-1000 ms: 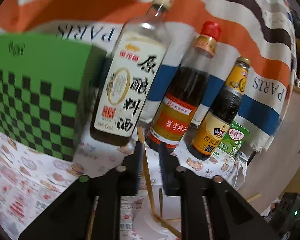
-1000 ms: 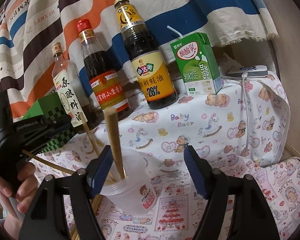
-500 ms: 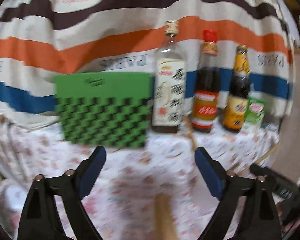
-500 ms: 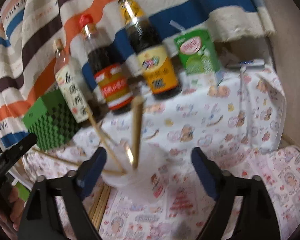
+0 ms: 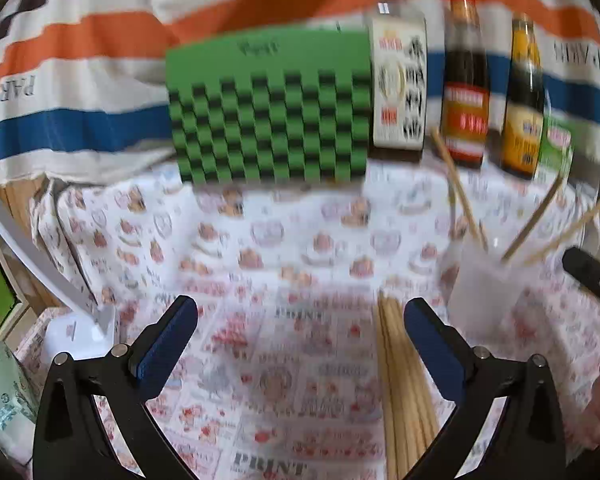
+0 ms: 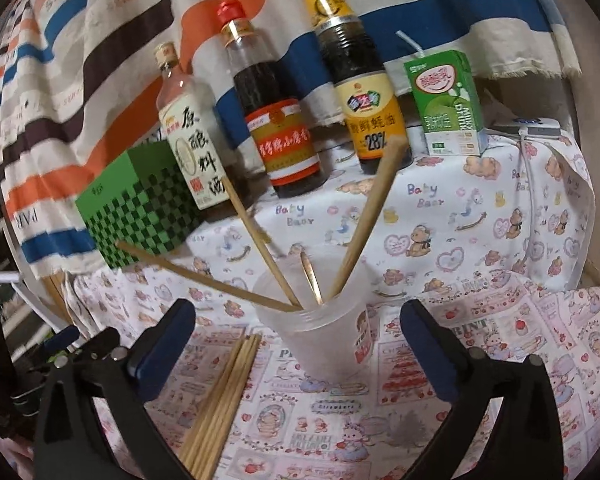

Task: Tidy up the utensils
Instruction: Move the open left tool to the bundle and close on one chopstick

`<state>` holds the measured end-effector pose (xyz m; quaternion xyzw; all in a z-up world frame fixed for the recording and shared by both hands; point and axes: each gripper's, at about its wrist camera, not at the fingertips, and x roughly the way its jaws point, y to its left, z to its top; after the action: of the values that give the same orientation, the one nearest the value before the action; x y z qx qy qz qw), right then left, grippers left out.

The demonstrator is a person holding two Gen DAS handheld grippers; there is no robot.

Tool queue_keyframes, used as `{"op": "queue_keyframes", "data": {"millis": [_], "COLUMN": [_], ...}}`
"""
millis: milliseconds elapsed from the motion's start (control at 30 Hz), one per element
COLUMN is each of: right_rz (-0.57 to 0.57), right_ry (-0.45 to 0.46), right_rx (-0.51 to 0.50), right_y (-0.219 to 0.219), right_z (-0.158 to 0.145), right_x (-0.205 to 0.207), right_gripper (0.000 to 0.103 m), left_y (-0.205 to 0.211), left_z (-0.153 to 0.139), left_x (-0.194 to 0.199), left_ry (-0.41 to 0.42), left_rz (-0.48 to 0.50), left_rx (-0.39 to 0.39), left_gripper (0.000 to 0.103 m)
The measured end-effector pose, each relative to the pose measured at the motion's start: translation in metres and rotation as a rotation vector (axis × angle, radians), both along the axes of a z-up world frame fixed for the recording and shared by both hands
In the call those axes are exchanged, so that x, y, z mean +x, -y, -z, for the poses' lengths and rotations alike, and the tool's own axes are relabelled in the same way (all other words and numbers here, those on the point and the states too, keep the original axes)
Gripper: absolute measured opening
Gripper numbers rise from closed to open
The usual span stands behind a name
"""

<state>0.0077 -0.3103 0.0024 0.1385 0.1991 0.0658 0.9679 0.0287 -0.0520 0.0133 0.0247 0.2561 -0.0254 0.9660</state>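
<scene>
Four chopsticks [image 6: 364, 224] lean in our cup [image 6: 324, 336], stored upright; more sticks [image 6: 224, 396] lie bundled on the bench [image 6: 500, 360], awaiting pickup. Our left gripper [image 5: 300, 344] and right gripper [image 6: 298, 344] are opening wide, holding nothing.

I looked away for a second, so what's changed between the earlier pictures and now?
The left hand-held gripper let go of a chopstick, pulled back, and its jaws are opening. The right hand-held gripper released the plastic cup, also opening. Bottles, green box and loose chopsticks stayed put.
</scene>
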Motion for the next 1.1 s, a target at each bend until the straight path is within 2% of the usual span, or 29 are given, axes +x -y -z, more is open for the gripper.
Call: {"op": "queue_keyframes", "data": {"millis": [67,200,300,400,600,700,767,867,933,1100], "right_rz": [-0.013,-0.013,-0.010,-0.006,0.029,0.047,0.036,0.014,0.007,0.006], "right_ry": [-0.006,-0.011,-0.025,-0.036,-0.031,-0.048,-0.048,-0.048,-0.042,-0.040], "right_rx": [-0.006,-0.043,-0.053,-0.059,-0.106,-0.123,-0.129,-0.140,-0.150,-0.163], "right_y": [-0.003,-0.009,-0.009,-0.009,-0.009,-0.009,-0.011,-0.015,-0.017,-0.018], "right_z": [0.002,0.007,0.012,0.015,0.014,0.015,0.016,0.016,0.016,0.016], "right_x": [0.000,0.002,0.005,0.007,0.007,0.010,0.010,0.010,0.009,0.009], "right_gripper": [0.103,0.103,0.103,0.103,0.103,0.103,0.103,0.103,0.103,0.103], "left_y": [0.002,0.000,0.003,0.007,0.021,0.022,0.025,0.028,0.031,0.037], "left_z": [0.008,0.027,0.041,0.049,0.057,0.060,0.061,0.064,0.066,0.065], "left_x": [0.006,0.019,0.027,0.030,0.032,0.032,0.032,0.031,0.031,0.026], "left_ry": [-0.072,-0.209,-0.282,-0.323,-0.343,-0.372,-0.382,-0.401,-0.403,-0.387], "left_rz": [0.003,0.049,0.064,0.077,0.108,0.143,0.159,0.185,0.194,0.218], "left_rx": [0.008,-0.068,-0.079,-0.080,-0.028,-0.051,-0.038,-0.036,-0.024,-0.003], "left_gripper": [0.102,0.102,0.102,0.102,0.100,0.084,0.063,0.044,0.038,0.038]}}
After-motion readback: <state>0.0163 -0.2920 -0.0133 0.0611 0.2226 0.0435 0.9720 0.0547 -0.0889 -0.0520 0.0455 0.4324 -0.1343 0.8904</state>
